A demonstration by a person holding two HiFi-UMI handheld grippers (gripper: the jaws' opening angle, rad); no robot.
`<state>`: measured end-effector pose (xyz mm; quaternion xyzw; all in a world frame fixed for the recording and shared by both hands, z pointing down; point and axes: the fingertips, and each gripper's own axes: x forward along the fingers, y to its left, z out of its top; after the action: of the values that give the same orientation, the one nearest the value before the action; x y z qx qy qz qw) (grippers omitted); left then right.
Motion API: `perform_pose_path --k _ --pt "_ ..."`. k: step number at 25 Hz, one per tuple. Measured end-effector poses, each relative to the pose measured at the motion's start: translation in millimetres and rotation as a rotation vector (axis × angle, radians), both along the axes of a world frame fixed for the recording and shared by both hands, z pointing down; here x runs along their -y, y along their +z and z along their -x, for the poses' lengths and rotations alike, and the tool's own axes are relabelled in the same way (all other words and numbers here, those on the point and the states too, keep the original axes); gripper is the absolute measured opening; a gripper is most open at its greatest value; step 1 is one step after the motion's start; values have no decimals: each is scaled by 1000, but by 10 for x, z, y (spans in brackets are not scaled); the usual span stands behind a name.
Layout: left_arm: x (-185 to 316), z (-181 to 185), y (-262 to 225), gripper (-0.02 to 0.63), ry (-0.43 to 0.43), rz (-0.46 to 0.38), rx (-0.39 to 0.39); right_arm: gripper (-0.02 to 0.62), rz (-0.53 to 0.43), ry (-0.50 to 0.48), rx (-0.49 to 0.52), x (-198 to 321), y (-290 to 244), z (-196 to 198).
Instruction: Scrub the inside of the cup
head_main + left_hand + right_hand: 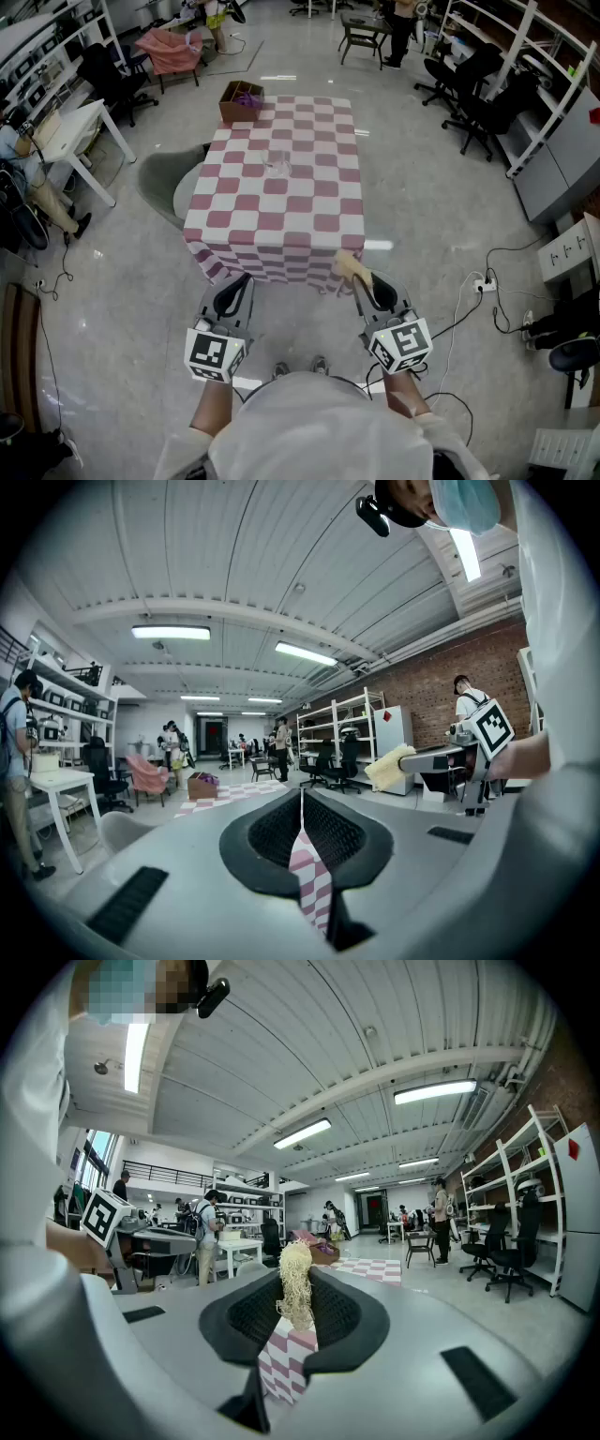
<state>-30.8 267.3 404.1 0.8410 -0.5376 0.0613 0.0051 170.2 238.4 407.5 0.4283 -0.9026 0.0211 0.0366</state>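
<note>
A small clear cup [278,163] stands on the pink-and-white checkered table [309,217], near its middle and slightly toward the far side. Both grippers hover short of the table's near edge, well away from the cup. My left gripper [235,283] [302,801] is shut with nothing between its jaws. On the right, my other gripper [368,280] [296,1290] is shut on a pale yellow fibrous scrubber [348,265] [296,1279] that sticks out past its tips. The left gripper view also catches the scrubber [388,767] off to the right.
A brown cardboard box [241,100] sits at the table's far left corner. A grey chair [172,184] stands by the table's left side, a white desk [73,130] farther left. Office chairs [473,89] and shelving line the right; cables [480,284] lie on the floor.
</note>
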Motion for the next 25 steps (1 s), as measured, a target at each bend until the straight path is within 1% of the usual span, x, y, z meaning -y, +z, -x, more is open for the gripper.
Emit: perform_pose_path --k 6,8,13,17,21,22,25 --pt "19 -107 40 34 -8 8 1 86 -38 -55 50 -16 -41 -39" --pt "29 -173 34 34 -3 -3 -4 86 -47 -74 53 -10 -41 -71" --pt "12 -375 -92 34 12 -69 -89 87 -28 -82 59 40 42 -258" --pt "-34 -475 -121 34 -17 -100 -113 87 -5 -91 61 78 138 -376" --pt "-108 -516 -48 34 -29 -116 -61 86 11 -96 71 110 203 -431" --pt "-115 -526 -52 34 -24 -119 -77 87 15 -99 74 123 215 -438" --pt "-105 -514 -105 34 -12 -128 -184 87 20 -109 78 170 240 -431"
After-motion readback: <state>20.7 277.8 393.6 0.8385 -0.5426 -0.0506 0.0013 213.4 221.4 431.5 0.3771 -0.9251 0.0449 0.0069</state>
